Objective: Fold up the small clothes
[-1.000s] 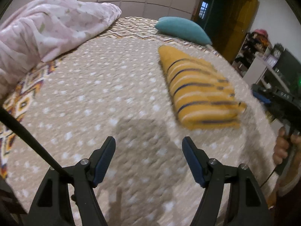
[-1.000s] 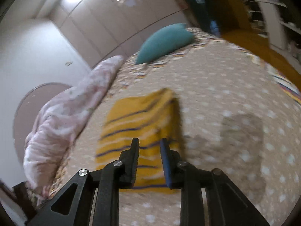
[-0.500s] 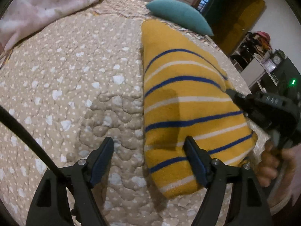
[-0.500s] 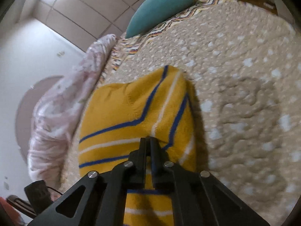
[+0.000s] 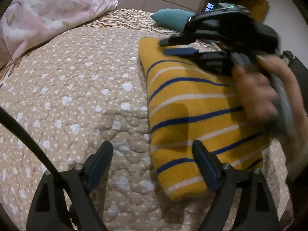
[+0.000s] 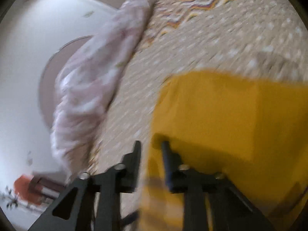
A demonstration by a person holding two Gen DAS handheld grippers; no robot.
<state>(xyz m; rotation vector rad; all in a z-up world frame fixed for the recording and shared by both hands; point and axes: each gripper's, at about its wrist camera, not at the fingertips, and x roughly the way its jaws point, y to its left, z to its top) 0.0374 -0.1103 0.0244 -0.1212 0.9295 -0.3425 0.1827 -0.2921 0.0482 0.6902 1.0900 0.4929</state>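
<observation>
A folded yellow sweater with blue and white stripes lies on the beige quilted bed. My left gripper is open and empty, low over the sweater's near left corner. My right gripper shows in the left wrist view above the sweater's far end, jaws a little apart. In the blurred right wrist view the right gripper is open over the left edge of the yellow sweater, holding nothing.
A pink floral duvet is bunched at the bed's far left and also shows in the right wrist view. A teal pillow lies at the head. A patterned sheet borders the quilt.
My right gripper has opened, let go of the sweater and swung across above its far end. The left gripper has stayed open near the sweater's near corner.
</observation>
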